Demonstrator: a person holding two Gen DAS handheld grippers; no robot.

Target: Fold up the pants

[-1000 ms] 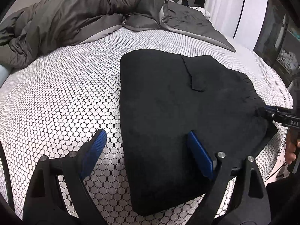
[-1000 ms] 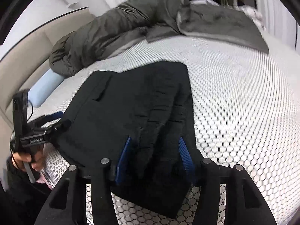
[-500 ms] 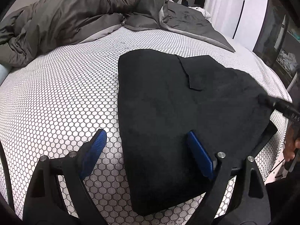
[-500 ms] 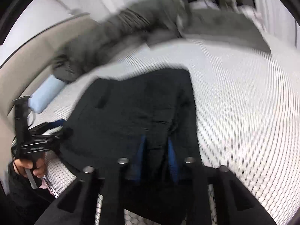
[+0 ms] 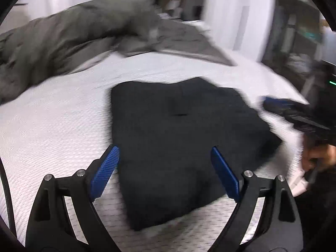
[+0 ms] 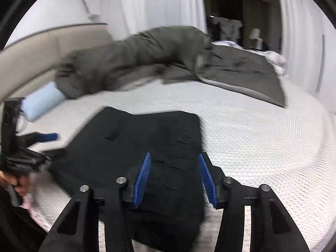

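Note:
Black pants (image 5: 182, 142) lie folded into a flat, compact stack on the white honeycomb-patterned bed sheet (image 5: 52, 126). My left gripper (image 5: 164, 150) hovers over the near edge of the stack, jaws wide open, nothing between its blue pads. In the right wrist view the same pants (image 6: 134, 142) spread out below my right gripper (image 6: 174, 155). Its jaws are opening and stand apart above the cloth, with no fabric pinched. Each gripper shows in the other's view: the right gripper (image 5: 273, 103) at the stack's right corner, the left gripper (image 6: 42, 138) at its left.
A rumpled grey duvet (image 5: 73, 40) covers the far part of the bed. A light blue roll pillow (image 6: 42, 100) lies by the beige headboard (image 6: 31, 63). White curtains (image 6: 157, 4) hang behind, and dark shelving (image 5: 298, 31) stands to the right of the bed.
The right gripper's jaws narrowed on the pants' near edge, then spread apart again. Both grippers have drawn back and up from the stack; the views are motion-blurred.

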